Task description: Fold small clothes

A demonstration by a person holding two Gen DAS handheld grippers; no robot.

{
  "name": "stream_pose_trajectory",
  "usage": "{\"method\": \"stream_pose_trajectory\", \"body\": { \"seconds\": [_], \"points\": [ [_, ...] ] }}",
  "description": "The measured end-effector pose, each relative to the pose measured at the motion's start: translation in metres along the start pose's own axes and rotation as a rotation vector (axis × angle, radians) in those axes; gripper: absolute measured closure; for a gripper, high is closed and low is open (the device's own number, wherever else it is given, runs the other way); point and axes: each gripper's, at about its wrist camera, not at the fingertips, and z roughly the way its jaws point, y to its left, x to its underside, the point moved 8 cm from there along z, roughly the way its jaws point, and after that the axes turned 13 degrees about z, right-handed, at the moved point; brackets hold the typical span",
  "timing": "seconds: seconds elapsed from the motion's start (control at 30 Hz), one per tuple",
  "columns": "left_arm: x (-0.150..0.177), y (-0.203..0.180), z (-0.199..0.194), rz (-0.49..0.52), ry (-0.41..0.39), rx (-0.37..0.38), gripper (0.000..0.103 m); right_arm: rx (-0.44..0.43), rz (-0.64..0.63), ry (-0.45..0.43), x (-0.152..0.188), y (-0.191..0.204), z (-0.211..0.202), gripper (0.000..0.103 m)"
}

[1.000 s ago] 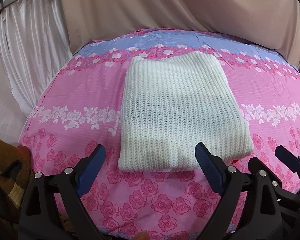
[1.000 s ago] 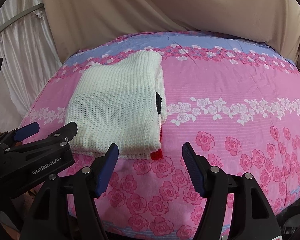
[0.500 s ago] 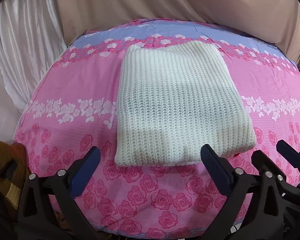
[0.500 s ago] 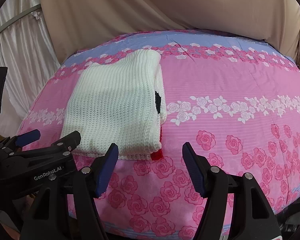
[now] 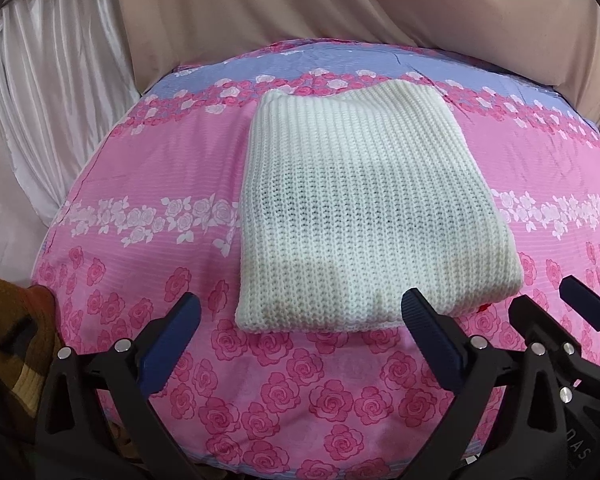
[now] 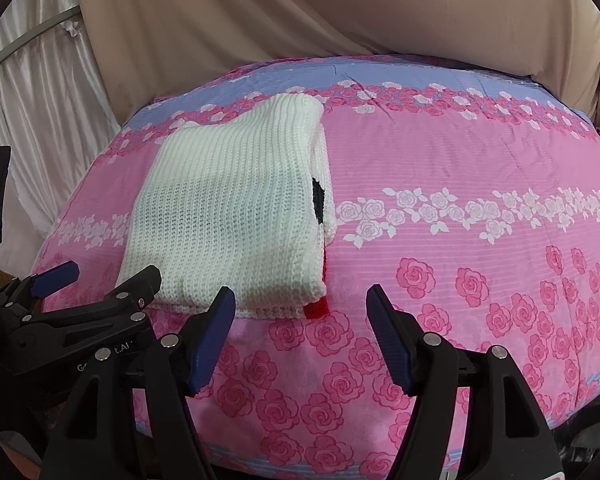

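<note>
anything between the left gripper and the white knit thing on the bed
Nothing visible. The left gripper is open, with only bare floral bedspread before the near edge of the folded white knit garment.

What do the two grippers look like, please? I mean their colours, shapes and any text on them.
Both are alike. The left gripper and the right gripper each have a matte black, triangular open frame with round silver screw heads. Each finger ends in a flat, dark blue ribbed pad. In the right wrist view, the left gripper's body carries small white lettering, partly hidden. No cables or sleeves show.
</note>
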Motion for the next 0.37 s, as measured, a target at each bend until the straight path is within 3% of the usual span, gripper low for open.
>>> {"method": "stream_pose_trajectory", "body": {
  "seconds": [0.37],
  "points": [
    [-0.0013, -0.0017, -0.0024, 0.026, -0.006, -0.023, 0.005, 0.0, 0.008, 0.005, 0.0009, -0.001, -0.0005, 0.037]
  ]
}}
